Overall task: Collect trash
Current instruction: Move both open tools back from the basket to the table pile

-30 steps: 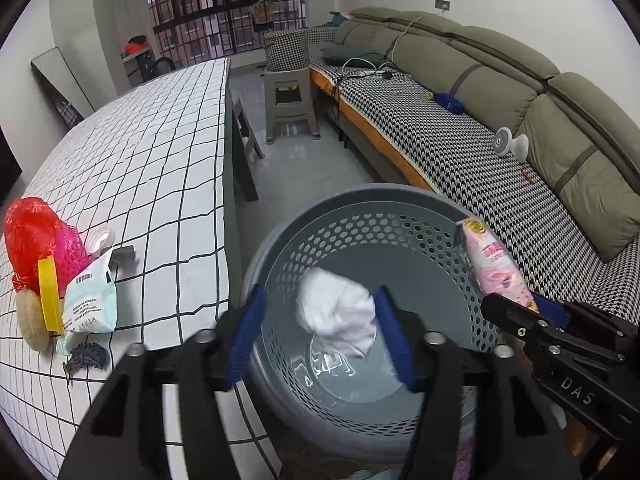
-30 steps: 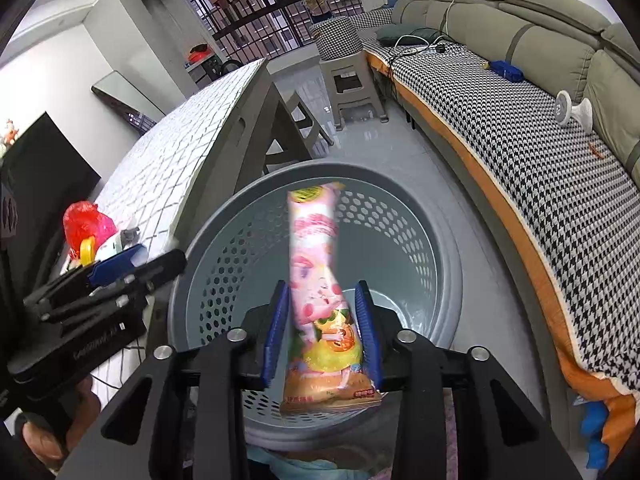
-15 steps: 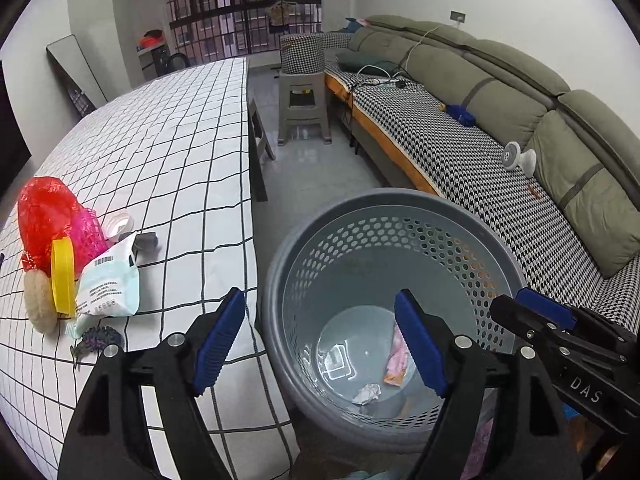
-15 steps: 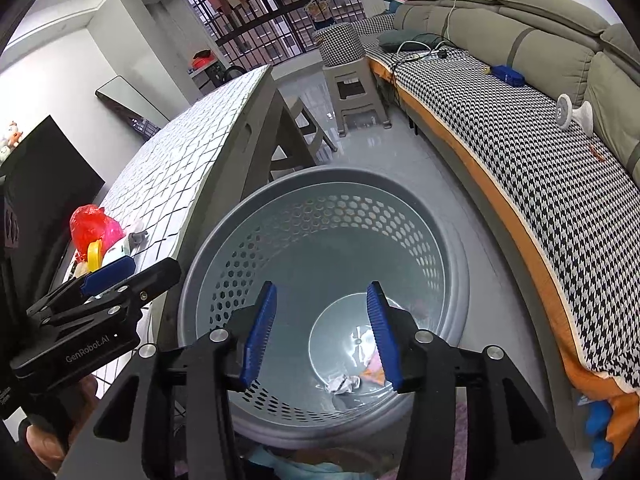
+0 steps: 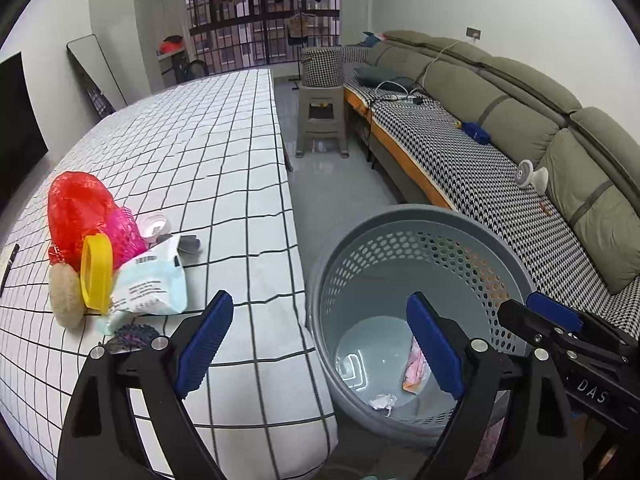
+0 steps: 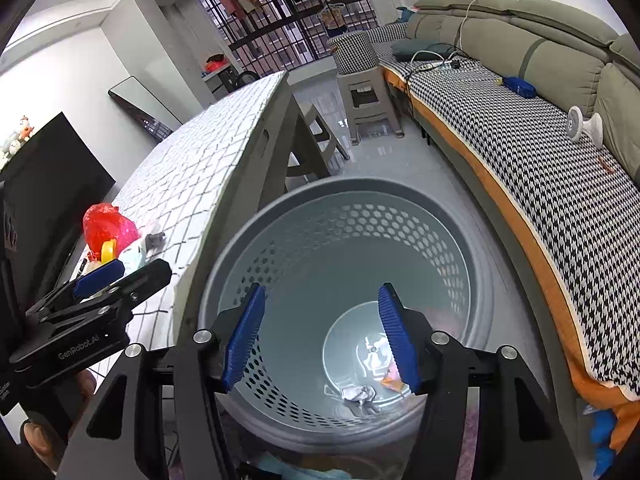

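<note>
— Where's the trash?
— A crumpled tissue (image 5: 383, 401) and pink wrapper (image 5: 414, 368) lie in the grey basket (image 5: 420, 220); more sits on the checked surface (image 5: 224, 168).
— The jaws?
— Left gripper (image 5: 320, 344) and right gripper (image 6: 322, 336) both spread, holding nothing.

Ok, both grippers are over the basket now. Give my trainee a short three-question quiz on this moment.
1. True or false: the left gripper is shut on a white tissue.
2. Multiple choice: where does the pink snack wrapper lie? A) on the checked tablecloth B) at the bottom of the grey basket C) on the sofa
3. Fill in: the right gripper hangs over the basket with its jaws ____.

Key
1. False: it is open and holds nothing; a crumpled white tissue lies in the basket.
2. B
3. open
</note>
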